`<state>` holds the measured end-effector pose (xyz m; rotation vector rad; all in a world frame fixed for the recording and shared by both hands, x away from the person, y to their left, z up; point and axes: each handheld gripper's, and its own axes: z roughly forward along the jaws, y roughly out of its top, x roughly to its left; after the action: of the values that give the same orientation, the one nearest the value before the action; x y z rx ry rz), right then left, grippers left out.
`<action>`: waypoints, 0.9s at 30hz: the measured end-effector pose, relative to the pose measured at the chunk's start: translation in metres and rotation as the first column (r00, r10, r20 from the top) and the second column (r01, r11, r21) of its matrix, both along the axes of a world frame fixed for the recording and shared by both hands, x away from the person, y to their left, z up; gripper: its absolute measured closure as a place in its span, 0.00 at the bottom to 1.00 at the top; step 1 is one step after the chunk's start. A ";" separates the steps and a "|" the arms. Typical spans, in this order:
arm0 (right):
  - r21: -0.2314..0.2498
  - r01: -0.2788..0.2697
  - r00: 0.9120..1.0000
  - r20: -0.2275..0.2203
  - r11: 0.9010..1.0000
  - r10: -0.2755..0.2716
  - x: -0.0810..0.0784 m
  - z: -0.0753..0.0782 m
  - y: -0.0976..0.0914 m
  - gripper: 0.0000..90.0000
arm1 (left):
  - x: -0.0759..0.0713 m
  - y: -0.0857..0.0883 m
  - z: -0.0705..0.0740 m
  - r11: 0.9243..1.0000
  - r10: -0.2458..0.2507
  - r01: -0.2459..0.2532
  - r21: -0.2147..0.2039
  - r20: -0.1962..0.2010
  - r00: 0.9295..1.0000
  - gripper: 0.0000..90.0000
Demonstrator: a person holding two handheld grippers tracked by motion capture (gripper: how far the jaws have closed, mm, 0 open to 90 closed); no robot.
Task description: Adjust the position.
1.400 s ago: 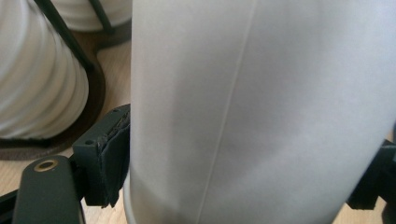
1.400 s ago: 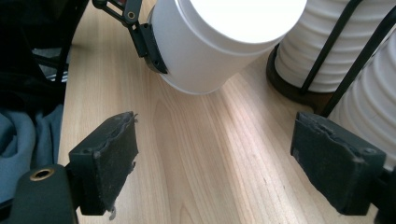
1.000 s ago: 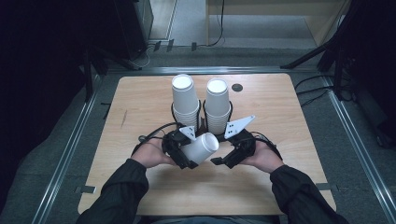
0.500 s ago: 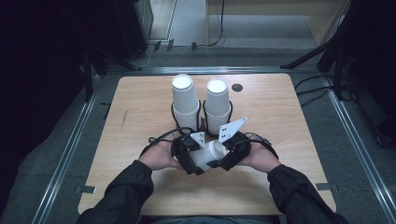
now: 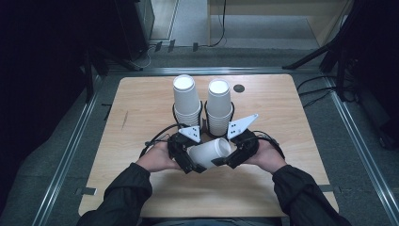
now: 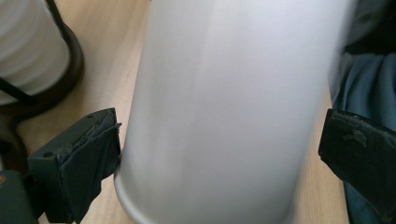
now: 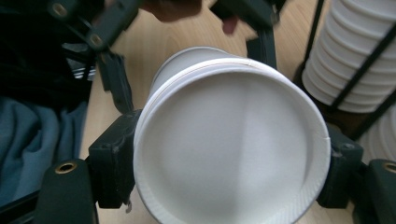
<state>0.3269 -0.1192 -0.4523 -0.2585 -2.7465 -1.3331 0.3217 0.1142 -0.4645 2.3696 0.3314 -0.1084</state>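
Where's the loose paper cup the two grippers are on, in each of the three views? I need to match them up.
High view: paper cup lies sideways, low centre, between both grippers.
Left gripper view: its side wall runs up the middle, between the jaws.
Right gripper view: its base, centre.
Shared landmark: black-wire cup stacks.

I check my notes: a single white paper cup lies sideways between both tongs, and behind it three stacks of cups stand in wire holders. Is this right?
Not quite: two stacks stand in wire holders behind it, not three, as the high view shows. The rest is right: the single white paper cup lies sideways between the left tongs and right tongs.
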 end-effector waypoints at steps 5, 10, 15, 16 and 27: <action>-0.014 0.017 1.000 -0.010 1.000 -0.017 0.003 -0.004 -0.003 0.26 | 0.002 0.011 0.002 0.999 0.028 -0.028 -0.043 0.009 1.000 0.00; -0.020 0.056 0.998 -0.025 0.998 -0.057 0.008 -0.009 -0.011 0.26 | 0.002 0.017 0.005 0.995 0.073 -0.072 -0.070 0.016 0.997 0.00; 0.023 0.086 0.996 -0.041 0.996 -0.085 0.010 -0.005 -0.015 0.26 | 0.004 0.024 0.002 0.987 0.090 -0.090 -0.137 -0.005 0.996 0.00; 0.030 0.085 0.995 -0.048 0.996 -0.083 0.011 -0.004 -0.015 0.26 | 0.006 0.025 0.001 0.985 0.096 -0.097 -0.144 -0.013 0.995 0.00; 0.113 0.118 0.993 -0.031 0.987 -0.115 0.010 0.010 -0.023 0.26 | 0.005 0.023 0.001 0.979 0.110 -0.113 -0.171 -0.022 0.994 0.00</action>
<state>0.3369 -0.1423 -0.4425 -0.4299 -2.6595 -1.4991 0.3262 0.1369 -0.4637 2.1759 0.4424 -0.0949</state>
